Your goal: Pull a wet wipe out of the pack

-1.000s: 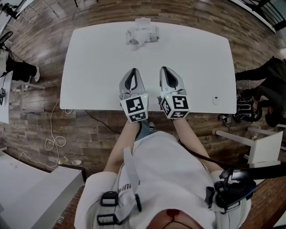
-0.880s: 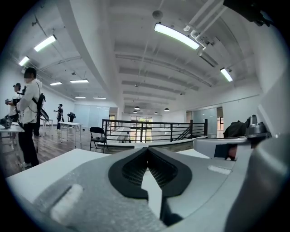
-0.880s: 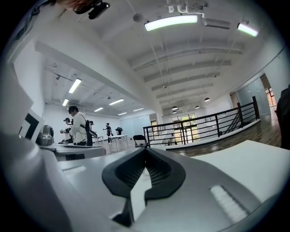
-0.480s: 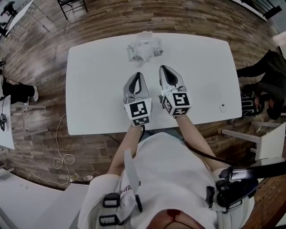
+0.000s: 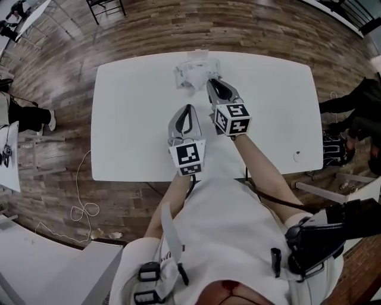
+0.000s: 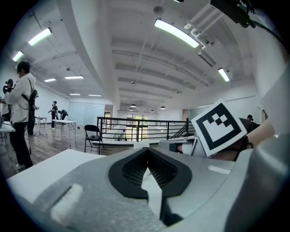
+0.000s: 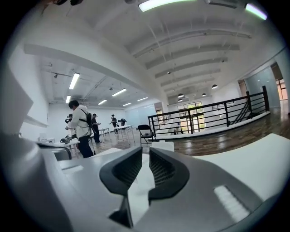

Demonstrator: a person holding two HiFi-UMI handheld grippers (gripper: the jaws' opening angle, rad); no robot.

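The wet wipe pack [image 5: 193,70] is a small white pack at the far middle of the white table [image 5: 131,119]. My right gripper [image 5: 211,81] reaches out to its right side, tips just short of it. Its jaws are opening by a narrow gap with nothing between them. In the right gripper view the pack [image 7: 159,146] shows just beyond the right gripper [image 7: 146,154]. My left gripper [image 5: 188,107] hovers shut over mid-table, behind the pack and empty. In the left gripper view the left gripper [image 6: 146,153] has its tips together, with the right gripper's marker cube [image 6: 219,129] to its right.
A small round object [image 5: 296,156] lies near the table's right front corner. A folding chair [image 5: 107,7] stands beyond the table. A person [image 5: 357,113] is at the right, another's legs [image 5: 24,116] at the left. A cable [image 5: 83,209] lies on the wooden floor.
My right gripper has moved forward up to the pack and its jaws have parted slightly. My left gripper moved forward a little, then held still.
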